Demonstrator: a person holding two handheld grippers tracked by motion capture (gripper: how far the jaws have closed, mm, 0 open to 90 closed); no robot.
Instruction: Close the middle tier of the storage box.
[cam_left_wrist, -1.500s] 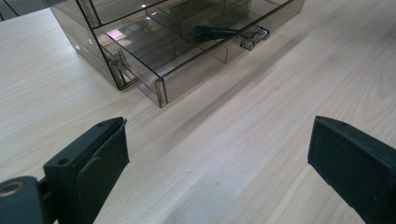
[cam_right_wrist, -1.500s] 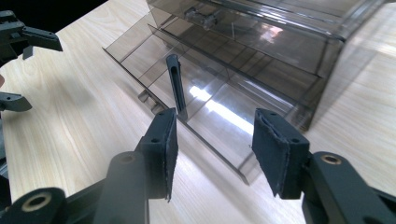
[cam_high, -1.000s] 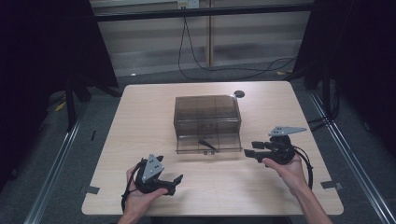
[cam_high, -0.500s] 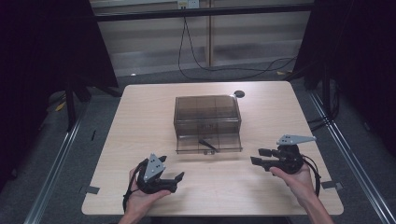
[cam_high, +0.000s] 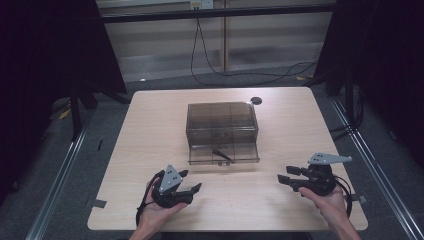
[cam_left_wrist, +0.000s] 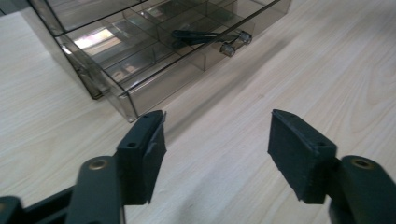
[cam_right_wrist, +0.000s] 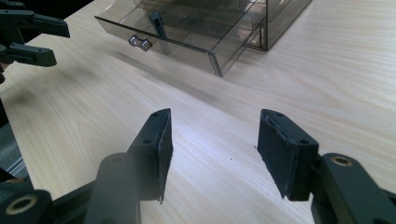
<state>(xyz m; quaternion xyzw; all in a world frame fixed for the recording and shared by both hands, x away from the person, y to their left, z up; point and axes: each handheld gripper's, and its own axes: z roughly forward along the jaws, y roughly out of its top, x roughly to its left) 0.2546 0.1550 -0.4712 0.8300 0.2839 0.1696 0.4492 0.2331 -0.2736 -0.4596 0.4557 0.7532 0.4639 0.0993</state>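
I held both grippers, left (cam_high: 191, 181) and right (cam_high: 284, 177), fingers parted and empty, near the desk's (cam_high: 150, 125) front edge; the box (cam_high: 221, 120) sat mid-desk, drawer (cam_high: 223, 154) open.

The left tongs (cam_high: 191, 181) are held in the person's left hand (cam_high: 156, 212) low over the near left part of the surface (cam_high: 150, 130), with the jaws spread wide apart and nothing gripped between them; the same gap is seen between the two black pads (cam_left_wrist: 147, 156) in the left gripper view. The right tongs (cam_high: 285, 176) are held in the right hand (cam_high: 327, 200) near the right front edge, jaws likewise parted and empty, and pointed leftward toward the other hand. Both forearms are brought in from the bottom edge of the high view.
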